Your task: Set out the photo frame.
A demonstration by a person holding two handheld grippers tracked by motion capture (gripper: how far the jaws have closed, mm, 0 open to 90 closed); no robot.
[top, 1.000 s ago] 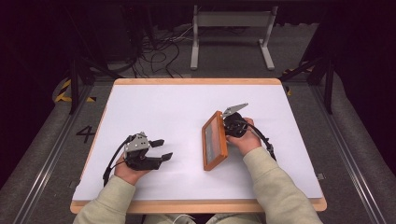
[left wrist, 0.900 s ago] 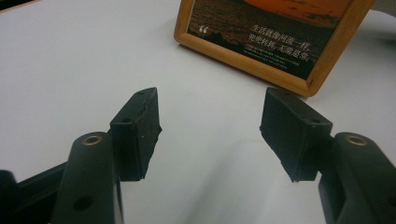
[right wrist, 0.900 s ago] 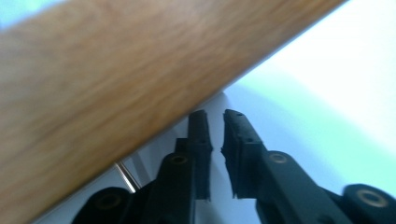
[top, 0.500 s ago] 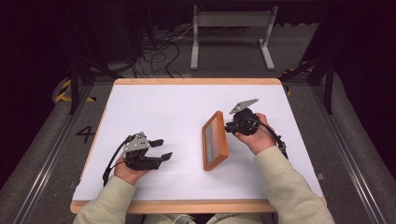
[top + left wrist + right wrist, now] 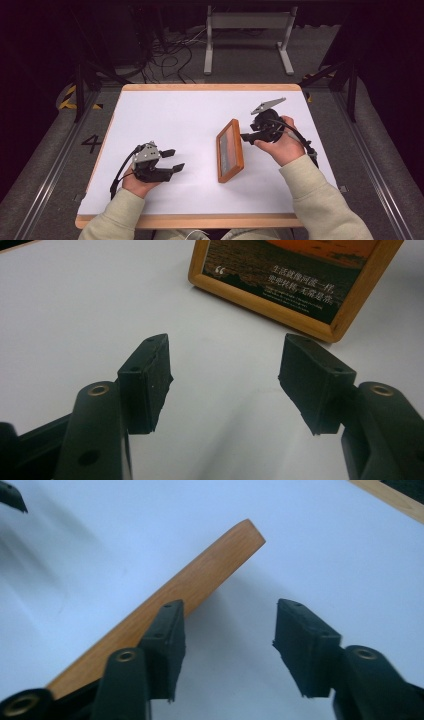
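Lying flat, wooden picture frame is looking light, stiff, prob glass-fronted; grab long edge w/ right gripper, jaws apart, empty.

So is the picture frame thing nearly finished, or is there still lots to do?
Done, it seems: the wooden picture frame lies on the white table with nothing gripping it. In hand: the right gripper sits open just beside the frame's edge, while the left gripper waits open, apart from it. What is left I can't tell; if the frame must be stood up or moved, that isn't done.
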